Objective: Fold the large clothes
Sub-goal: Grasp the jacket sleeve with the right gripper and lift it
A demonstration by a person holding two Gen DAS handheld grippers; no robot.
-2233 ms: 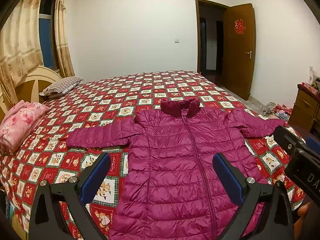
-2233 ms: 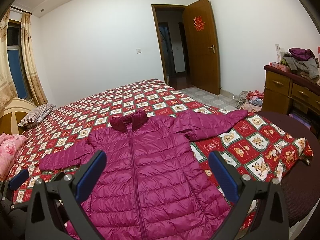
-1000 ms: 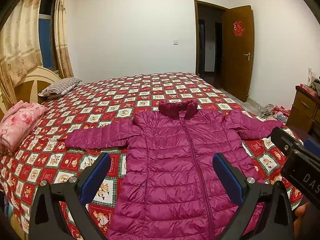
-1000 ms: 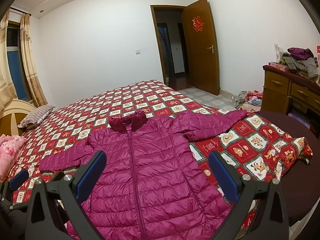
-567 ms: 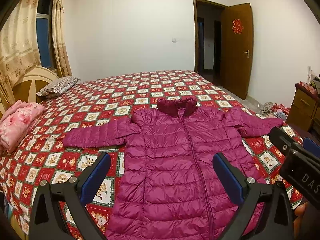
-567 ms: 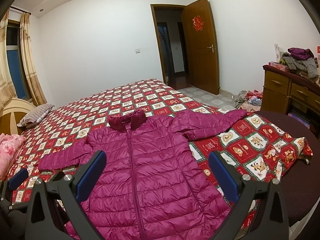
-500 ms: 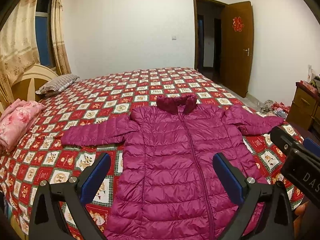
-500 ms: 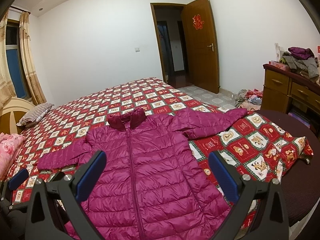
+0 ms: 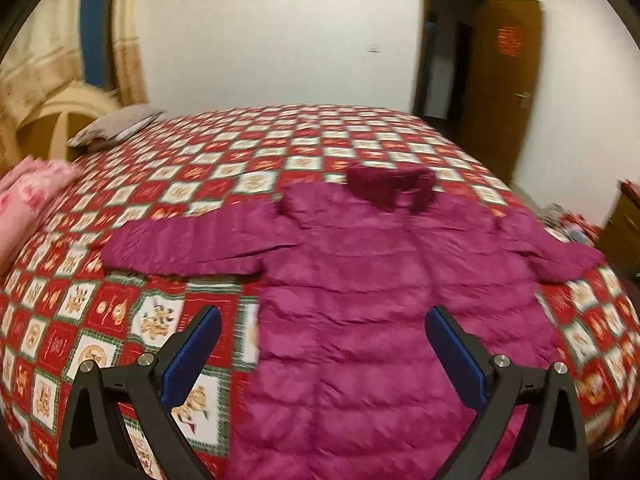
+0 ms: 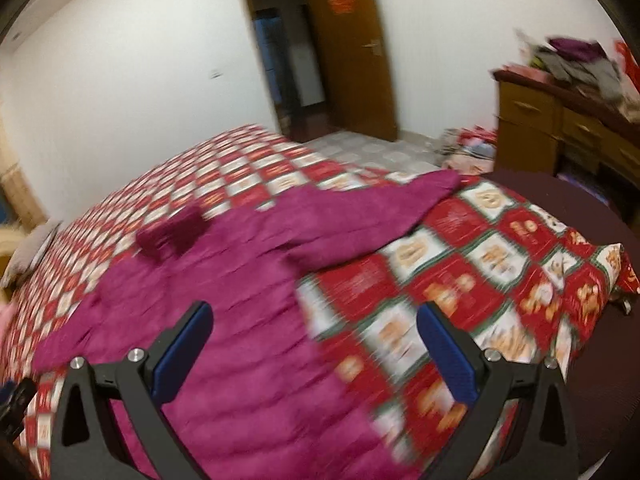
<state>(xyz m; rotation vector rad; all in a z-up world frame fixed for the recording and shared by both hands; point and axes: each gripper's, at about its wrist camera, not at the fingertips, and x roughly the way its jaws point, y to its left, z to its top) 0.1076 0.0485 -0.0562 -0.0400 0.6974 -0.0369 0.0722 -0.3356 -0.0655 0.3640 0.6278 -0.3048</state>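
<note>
**Approach to the jacket, fold not begun**

Bed (image 9: 280,148) with patterned cover fills both views. Magenta jacket (image 9: 360,280) lies flat mid-frame, front up, sleeves out to either side. I judge this the approach: no fold made yet. Left gripper (image 9: 322,354) and right gripper (image 10: 314,346) both spread wide, holding nothing. Next: pinch a sleeve (image 10: 380,208). Pink bedding (image 9: 28,196) far left, clear of the work.

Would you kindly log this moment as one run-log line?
phase: approach | jacket: flat on bed, sleeves out, unfolded | left tongs: open, empty | right tongs: open, empty | views: blurred
</note>
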